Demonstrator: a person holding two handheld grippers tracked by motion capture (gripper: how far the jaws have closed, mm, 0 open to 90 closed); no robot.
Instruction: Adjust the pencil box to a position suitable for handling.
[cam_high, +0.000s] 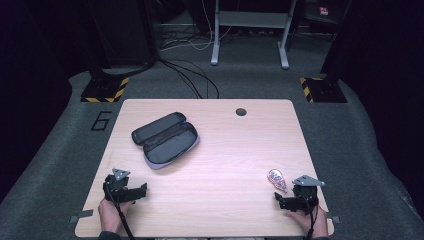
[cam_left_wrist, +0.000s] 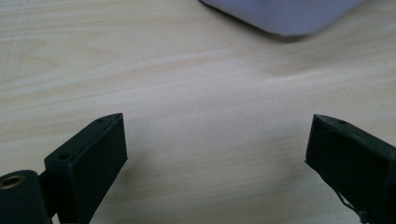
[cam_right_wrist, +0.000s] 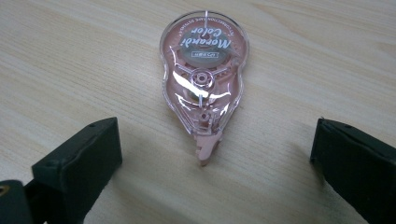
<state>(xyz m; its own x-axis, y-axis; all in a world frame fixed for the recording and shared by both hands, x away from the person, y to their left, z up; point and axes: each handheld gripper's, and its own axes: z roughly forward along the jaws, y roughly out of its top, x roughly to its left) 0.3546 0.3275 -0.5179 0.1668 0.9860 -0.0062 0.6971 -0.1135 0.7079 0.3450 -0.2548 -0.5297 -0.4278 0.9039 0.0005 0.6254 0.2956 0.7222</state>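
A pink see-through correction tape dispenser (cam_high: 276, 177) (cam_right_wrist: 203, 79) lies flat on the wooden table (cam_high: 225, 150) near the right front. Its tip points toward my right gripper (cam_high: 283, 199) (cam_right_wrist: 215, 140), which rests just behind it with jaws wide open and nothing between them. An open grey and black zip case (cam_high: 165, 140) lies at the table's left middle; its pale edge (cam_left_wrist: 285, 14) shows in the left gripper view. My left gripper (cam_high: 141, 191) (cam_left_wrist: 217, 135) sits near the left front edge, open over bare wood.
A dark round cable hole (cam_high: 241, 111) is near the table's far edge. Beyond the table, two stand bases with yellow-black stripes (cam_high: 104, 90) (cam_high: 320, 89), loose cables (cam_high: 190, 75) and a metal frame (cam_high: 250, 35) stand on the grey carpet.
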